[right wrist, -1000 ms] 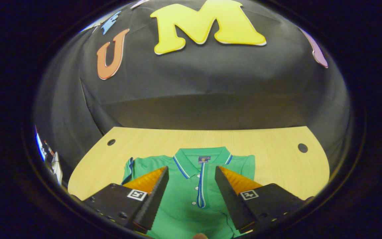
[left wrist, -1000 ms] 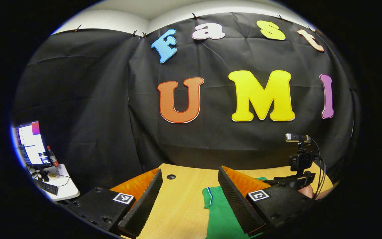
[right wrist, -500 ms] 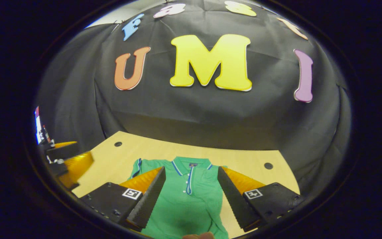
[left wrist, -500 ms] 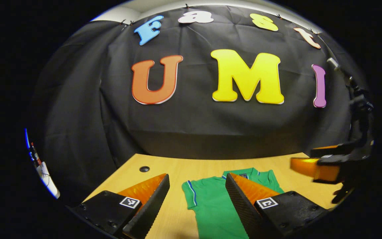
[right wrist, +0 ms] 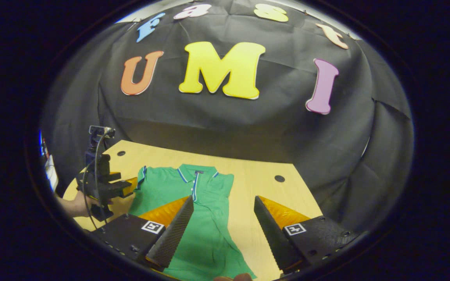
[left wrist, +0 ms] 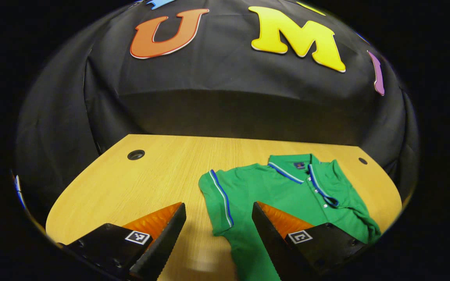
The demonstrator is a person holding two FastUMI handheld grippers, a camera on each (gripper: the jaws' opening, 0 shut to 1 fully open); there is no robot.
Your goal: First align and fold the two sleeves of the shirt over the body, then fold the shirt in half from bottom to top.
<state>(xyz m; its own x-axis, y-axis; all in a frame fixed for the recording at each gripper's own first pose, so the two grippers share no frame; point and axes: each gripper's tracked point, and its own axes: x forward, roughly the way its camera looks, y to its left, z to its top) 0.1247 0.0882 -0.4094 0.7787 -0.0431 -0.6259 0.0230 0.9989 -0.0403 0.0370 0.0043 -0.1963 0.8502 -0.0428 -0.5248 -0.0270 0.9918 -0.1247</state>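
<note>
A green shirt lies flat on the wooden tabletop, collar toward the black cloth wall, buttons facing up. Its one sleeve lies spread out to the side; the other side looks folded in over the body. The left hand-held gripper hovers above that sleeve's edge with its jaws spread wide, gripping nothing. The right hand-held gripper hangs over the shirt's other side, jaws likewise apart and empty. In the right gripper view, a hand holds the left one beside the sleeve.
</note>
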